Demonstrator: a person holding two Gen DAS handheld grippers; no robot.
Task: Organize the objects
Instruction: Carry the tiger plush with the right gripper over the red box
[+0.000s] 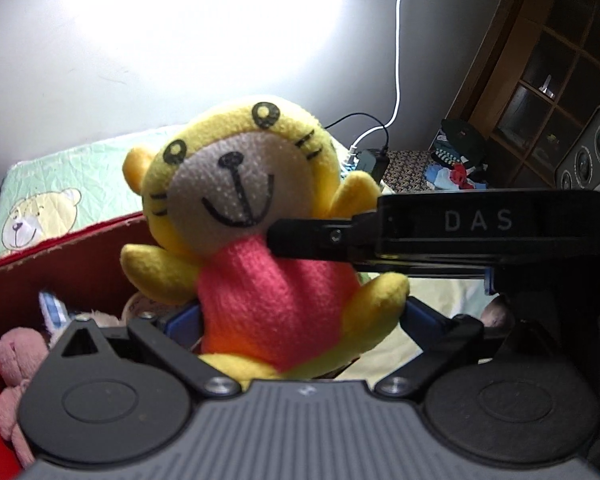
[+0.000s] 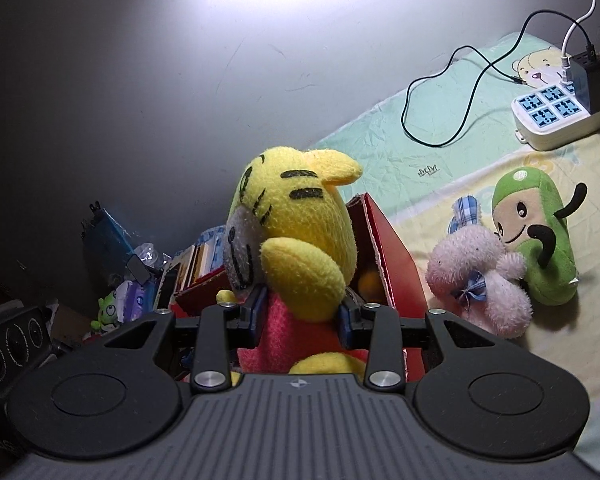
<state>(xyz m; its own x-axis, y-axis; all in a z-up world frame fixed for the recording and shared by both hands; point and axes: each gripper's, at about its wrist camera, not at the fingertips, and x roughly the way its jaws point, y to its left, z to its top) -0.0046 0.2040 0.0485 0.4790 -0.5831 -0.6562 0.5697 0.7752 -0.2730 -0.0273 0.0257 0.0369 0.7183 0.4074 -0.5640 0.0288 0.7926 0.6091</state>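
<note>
A yellow tiger plush (image 1: 256,216) with a red body is held upright above a red cardboard box (image 1: 60,276). My left gripper (image 1: 300,320) has its blue pads on both sides of the toy's red belly. My right gripper (image 2: 302,314) is shut on the same tiger plush (image 2: 296,236) at its red torso; it reaches in from the right in the left wrist view (image 1: 320,236). The red box (image 2: 384,256) sits just behind the toy. A pink plush (image 1: 16,364) lies inside the box.
A pink fluffy bunny (image 2: 480,280) and a green plush (image 2: 540,240) lie on the bed sheet (image 2: 400,152) to the right. A white power strip (image 2: 560,116) with cables sits at the far right. Books and clutter (image 2: 180,268) lie beyond the box. A dark wooden cabinet (image 1: 540,60) stands at the right.
</note>
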